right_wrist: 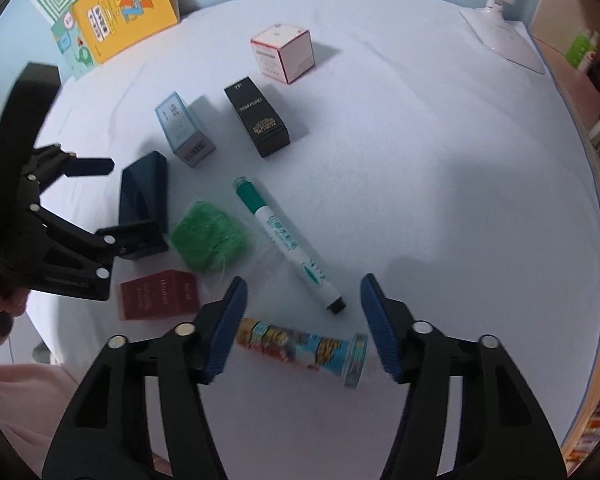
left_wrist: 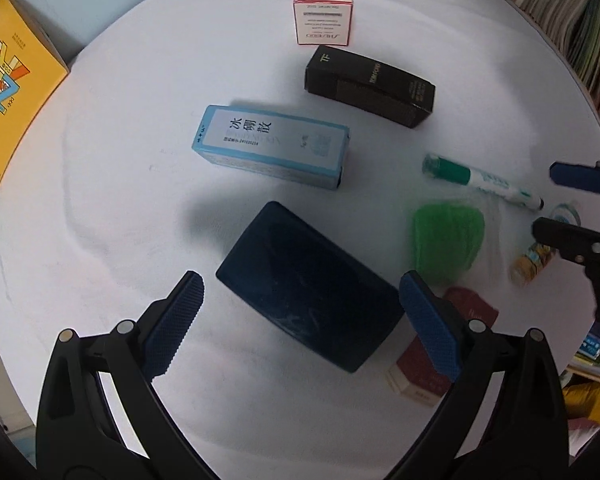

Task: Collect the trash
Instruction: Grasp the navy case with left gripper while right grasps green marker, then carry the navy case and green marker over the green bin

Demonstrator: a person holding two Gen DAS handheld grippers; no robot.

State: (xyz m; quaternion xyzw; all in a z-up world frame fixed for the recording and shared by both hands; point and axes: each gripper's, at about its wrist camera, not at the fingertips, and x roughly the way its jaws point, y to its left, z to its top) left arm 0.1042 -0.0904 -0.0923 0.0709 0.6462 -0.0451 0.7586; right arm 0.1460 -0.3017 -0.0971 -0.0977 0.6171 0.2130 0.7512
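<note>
- Left wrist view: the left gripper [left_wrist: 300, 320] points down at a white table [left_wrist: 140, 100]. Its jaws stand wide, one on each side of a dark blue box [left_wrist: 308, 284], and the pads do not touch it — nothing is held.
- Only this view gives the box's broad top face. The right wrist view shows it foreshortened, partly behind the left gripper's dark finger [right_wrist: 140, 232].
- Right wrist view: the right gripper [right_wrist: 304, 324] hangs over a colourful printed tube [right_wrist: 300, 346] lying near the table's near edge. Its jaws are about half open, the tube lies between the pads with a gap on both sides, and no grip shows.
- In the left wrist view that tube is blurred and partly covered by the right gripper's finger [left_wrist: 568, 240].
- Shown in both views: a green marker [right_wrist: 288, 246], a green fibrous wad [right_wrist: 206, 238] just beside it, a light blue carton [left_wrist: 272, 146], a black carton [left_wrist: 370, 86] and a pink-edged white cube box [left_wrist: 323, 12] farther off. All are closed, so their contents are hidden.
- A dark red packet [right_wrist: 156, 294] is plain in the right wrist view — the left wrist view has it half behind a blue pad.
- A yellow book [right_wrist: 124, 4] stands at the far left. A white lamp base [right_wrist: 500, 36], far right, shows only in the right wrist view.
</note>
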